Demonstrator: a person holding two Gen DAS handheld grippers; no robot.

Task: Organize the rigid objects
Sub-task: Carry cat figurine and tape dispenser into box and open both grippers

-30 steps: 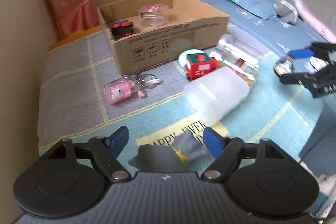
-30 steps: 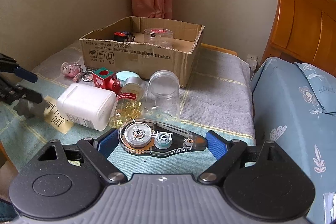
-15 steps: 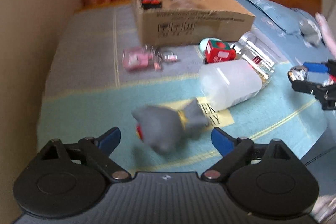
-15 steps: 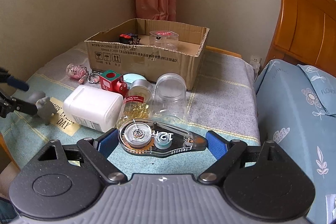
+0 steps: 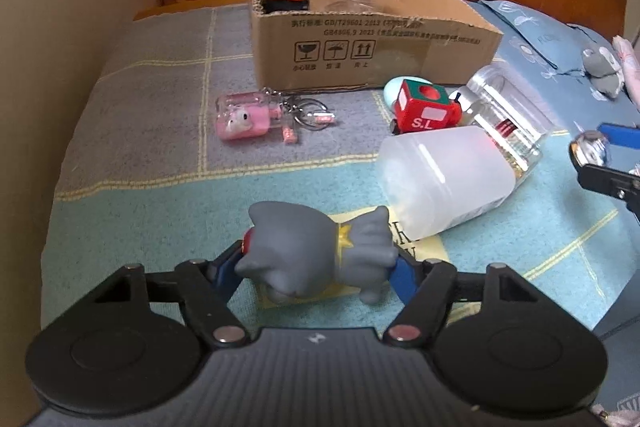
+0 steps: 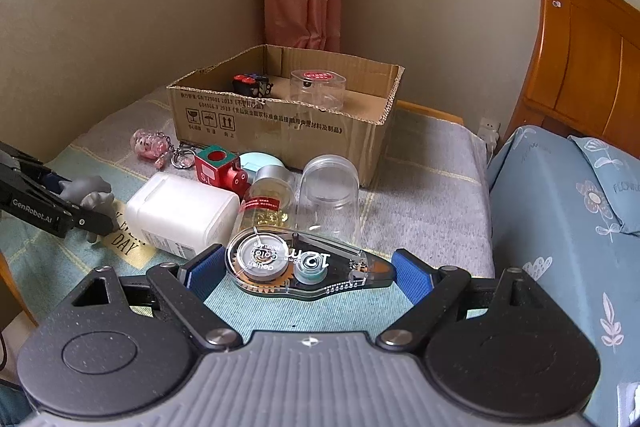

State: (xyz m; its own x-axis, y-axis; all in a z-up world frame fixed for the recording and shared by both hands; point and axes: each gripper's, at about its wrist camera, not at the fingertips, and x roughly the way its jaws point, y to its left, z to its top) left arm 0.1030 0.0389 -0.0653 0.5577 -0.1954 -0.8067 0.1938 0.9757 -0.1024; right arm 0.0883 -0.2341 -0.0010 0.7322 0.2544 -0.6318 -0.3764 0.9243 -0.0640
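Closing left gripper [image 5: 318, 269] pinching smooth grey rubbery figurine [image 5: 316, 251]; right gripper [image 6: 306, 277] gripping clear plastic tape dispenser [image 6: 304, 265]

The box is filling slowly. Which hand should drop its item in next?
Probably right: the right gripper already clamps the tape dispenser; the left gripper has only just closed on the grey figurine.

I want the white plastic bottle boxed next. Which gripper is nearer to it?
Left. The left gripper, closed on the grey figurine, sits just beside the white bottle. The right gripper holds the correction tape slightly farther off.
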